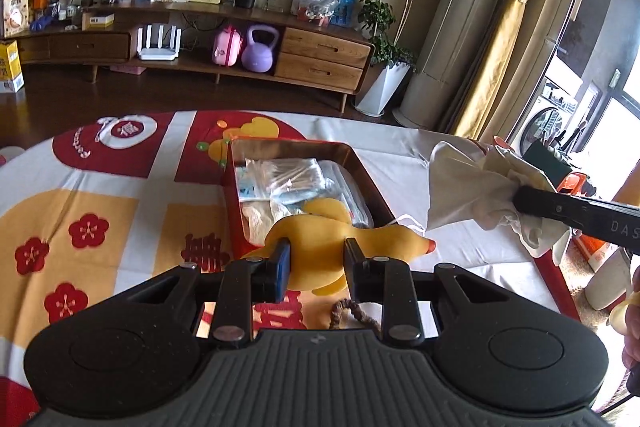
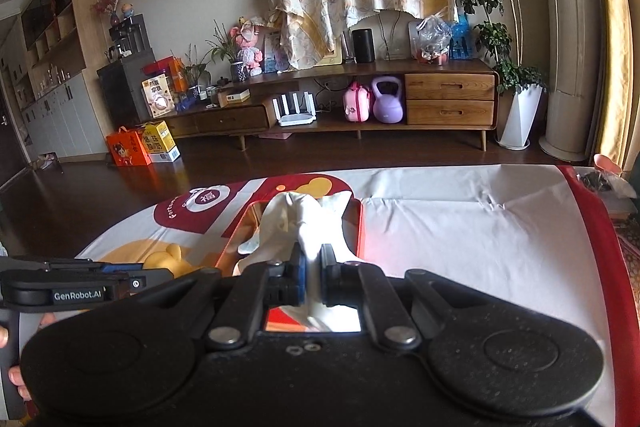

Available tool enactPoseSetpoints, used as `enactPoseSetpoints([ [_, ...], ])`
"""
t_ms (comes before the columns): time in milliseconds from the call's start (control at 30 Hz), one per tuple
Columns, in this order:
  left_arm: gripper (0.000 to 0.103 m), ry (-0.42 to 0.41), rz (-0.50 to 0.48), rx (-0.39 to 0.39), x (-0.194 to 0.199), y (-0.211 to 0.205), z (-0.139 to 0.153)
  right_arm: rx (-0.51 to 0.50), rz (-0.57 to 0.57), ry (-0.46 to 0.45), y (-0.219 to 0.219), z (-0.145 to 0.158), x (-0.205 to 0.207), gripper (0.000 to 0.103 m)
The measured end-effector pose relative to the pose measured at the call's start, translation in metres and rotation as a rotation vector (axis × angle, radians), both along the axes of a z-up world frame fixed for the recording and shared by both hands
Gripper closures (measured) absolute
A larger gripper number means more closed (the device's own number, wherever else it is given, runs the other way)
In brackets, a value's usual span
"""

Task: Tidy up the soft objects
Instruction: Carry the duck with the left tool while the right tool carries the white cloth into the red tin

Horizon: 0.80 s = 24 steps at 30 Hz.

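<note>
1. Table (image 1: pixel 100 195), covered by a red, orange and white festive cloth. It fills the lower half of both views and serves as the landmark here.

2. Long wooden sideboard (image 2: pixel 448 99) well beyond the table's far edge, against the wall. A purple kettlebell (image 1: pixel 260 51) and a pink case (image 1: pixel 227 47) sit in its open shelf.

3. Red tin box (image 1: pixel 376 187), open, resting on the table near its middle. Clear plastic packets (image 1: pixel 280 179) lie inside it.

4. White cloth (image 1: pixel 460 183), bunched, held up off the table to the right of the tin in the left wrist view. In the right wrist view it hangs in front of the tin's far end.

5. Right gripper (image 2: pixel 312 267): jaws nearly pressed together, pinching a fold of the white cloth. Its black finger enters the left wrist view from the right edge.

6. Yellow plush duck (image 1: pixel 316 239), orange beak pointing right, lifted above the table over the tin's near edge.

7. Left gripper (image 1: pixel 316 259): jaws partly spread, clamped on the duck's body from both sides. One pad is blue, the other black.

8. A thin white string (image 1: pixel 404 219) lies on the table just right of the tin.

9. Brown bead bracelet (image 1: pixel 352 311) on the table, just under the left gripper's fingers.
</note>
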<state>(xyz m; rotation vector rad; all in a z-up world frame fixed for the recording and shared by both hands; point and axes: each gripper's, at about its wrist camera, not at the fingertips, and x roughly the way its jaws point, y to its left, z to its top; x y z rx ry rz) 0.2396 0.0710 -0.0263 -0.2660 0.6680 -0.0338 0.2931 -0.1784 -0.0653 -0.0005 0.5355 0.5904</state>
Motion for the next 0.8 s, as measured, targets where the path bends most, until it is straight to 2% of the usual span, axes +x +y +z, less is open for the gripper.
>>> enactPoseSetpoints([
  [467, 0.076, -0.005, -0.034, 0.053, 0.06, -0.005, 0.002, 0.01, -0.014, 0.029, 0.032, -0.006, 0.058, 0.096],
  [800, 0.076, 0.03, -0.052, 0.077, 0.094, -0.009, -0.017, -0.014, -0.019, 0.068, 0.061, -0.026, 0.103, 0.095],
])
